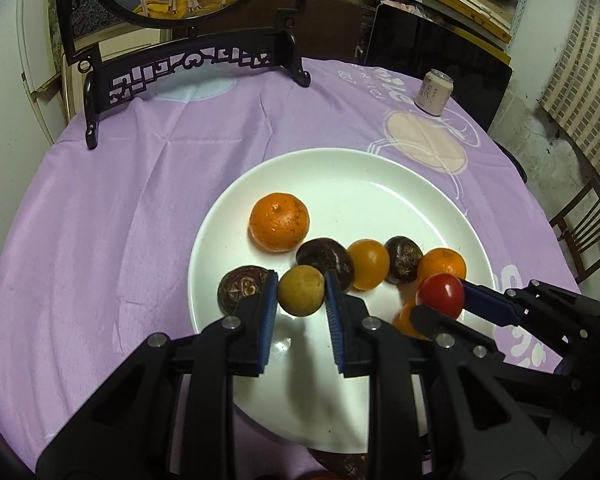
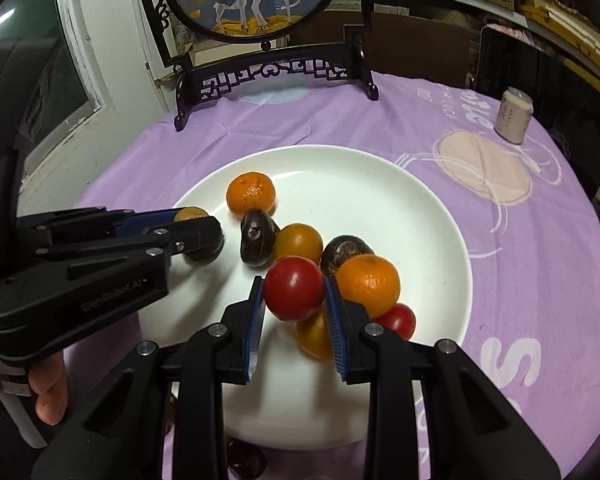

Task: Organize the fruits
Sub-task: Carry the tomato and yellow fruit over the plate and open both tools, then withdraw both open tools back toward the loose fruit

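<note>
Fruits: we see mandarins, dark passion fruits and small tomatoes clustered on the round white ceramic plate point(image 1: 380, 184), which sits on the lilac tablecloth point(image 1: 140, 168).
Left gripper point(image 1: 301, 291): clamped on our small round yellow-brown fruit point(image 1: 301, 290) over the plate.
Right gripper point(image 2: 295, 289): clamped on our round red tomato point(image 2: 295, 289) above the pile.

1. My left hand-held gripper point(image 1: 301, 295) clamps a small yellow-brown fruit point(image 1: 301, 290) above the near left rim of the white plate point(image 1: 340, 172).
2. My right hand-held gripper point(image 2: 295, 290) clamps a glossy red tomato point(image 2: 295, 289) above the plate's near right part.
3. On the plate lie two mandarins point(image 1: 279, 222), dark wrinkled passion fruits point(image 1: 325, 258), amber tomatoes point(image 1: 368, 265) and another red tomato point(image 2: 398, 320).
</note>
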Tool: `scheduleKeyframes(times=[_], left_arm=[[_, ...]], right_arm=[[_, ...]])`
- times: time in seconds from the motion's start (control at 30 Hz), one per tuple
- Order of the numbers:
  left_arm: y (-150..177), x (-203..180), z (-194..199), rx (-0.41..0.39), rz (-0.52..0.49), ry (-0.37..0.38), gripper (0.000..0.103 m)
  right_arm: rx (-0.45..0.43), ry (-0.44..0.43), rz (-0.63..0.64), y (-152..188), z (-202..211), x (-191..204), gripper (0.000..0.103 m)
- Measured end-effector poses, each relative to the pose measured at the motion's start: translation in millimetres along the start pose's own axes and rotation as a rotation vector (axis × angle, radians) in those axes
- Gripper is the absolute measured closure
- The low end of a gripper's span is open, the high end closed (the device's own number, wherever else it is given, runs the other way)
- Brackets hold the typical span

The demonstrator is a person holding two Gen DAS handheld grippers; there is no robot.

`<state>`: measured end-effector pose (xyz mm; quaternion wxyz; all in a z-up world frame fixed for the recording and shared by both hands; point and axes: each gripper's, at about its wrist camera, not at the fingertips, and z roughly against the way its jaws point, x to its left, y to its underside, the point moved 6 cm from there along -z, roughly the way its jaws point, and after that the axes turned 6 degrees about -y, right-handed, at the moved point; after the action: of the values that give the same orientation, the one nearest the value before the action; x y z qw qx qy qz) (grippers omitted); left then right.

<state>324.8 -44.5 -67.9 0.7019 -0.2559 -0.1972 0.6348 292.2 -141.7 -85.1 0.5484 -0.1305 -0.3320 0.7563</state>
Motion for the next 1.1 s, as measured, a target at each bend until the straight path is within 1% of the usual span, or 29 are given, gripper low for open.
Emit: scheduleKeyframes(times=[0.03,0.07,0.13,0.17,0.2,0.3,0.37,0.43,0.5,0.53,0.57,0.6,0.67,0.77,0.9,1.1], left_arm=[[0,1,1,-0.004,0.005,-0.004,0.066],[0,3,3,-0.013,0.013,-0.007,0.06],[-1,10,8,-0.033,0.037,-0.01,0.06],[0,11,10,-0.037,0.047,0.0,0.059],[0,13,12,-0.038,0.055,0.011,0.058],[6,17,21,-0.034,0.085,0.047,0.058],[16,23,37,-0.041,0.11,0.074,0.058],[27,28,58,-0.081,0.115,0.078,0.058],[44,34,82,-0.132,0.097,0.065,0.054],[58,37,97,-0.162,0.074,0.057,0.047],[71,39,106,-0.181,0.052,0.048,0.043],[82,40,112,-0.192,0.028,0.037,0.043],[104,42,117,-0.184,-0.006,0.014,0.042],[132,45,113,-0.124,-0.022,0.002,0.042],[150,41,108,-0.072,-0.024,0.028,0.042],[158,29,107,-0.053,-0.047,0.064,0.042]], right_arm=[[-0.007,0.01,0.002,0,0,0,0.07],[-0.017,0.018,0.002,0,2,-1,0.07],[-0.027,0.009,0.0,1,8,0,0.07],[-0.046,-0.005,-0.006,1,15,2,0.068],[-0.058,-0.013,-0.008,0,20,3,0.063],[-0.094,-0.032,-0.027,2,44,7,0.062],[-0.105,-0.057,-0.027,7,60,12,0.062],[-0.117,-0.062,-0.011,20,82,19,0.062],[-0.122,-0.049,0.016,37,99,24,0.057],[-0.118,-0.044,0.029,46,105,25,0.056],[-0.108,-0.037,0.042,59,111,27,0.056],[-0.099,-0.031,0.045,67,113,28,0.056],[-0.07,-0.031,0.038,83,112,28,0.056],[-0.019,-0.041,0.01,98,102,28,0.056],[0.005,-0.059,0.004,103,95,31,0.056],[0.025,-0.077,0.021,109,92,41,0.055]])
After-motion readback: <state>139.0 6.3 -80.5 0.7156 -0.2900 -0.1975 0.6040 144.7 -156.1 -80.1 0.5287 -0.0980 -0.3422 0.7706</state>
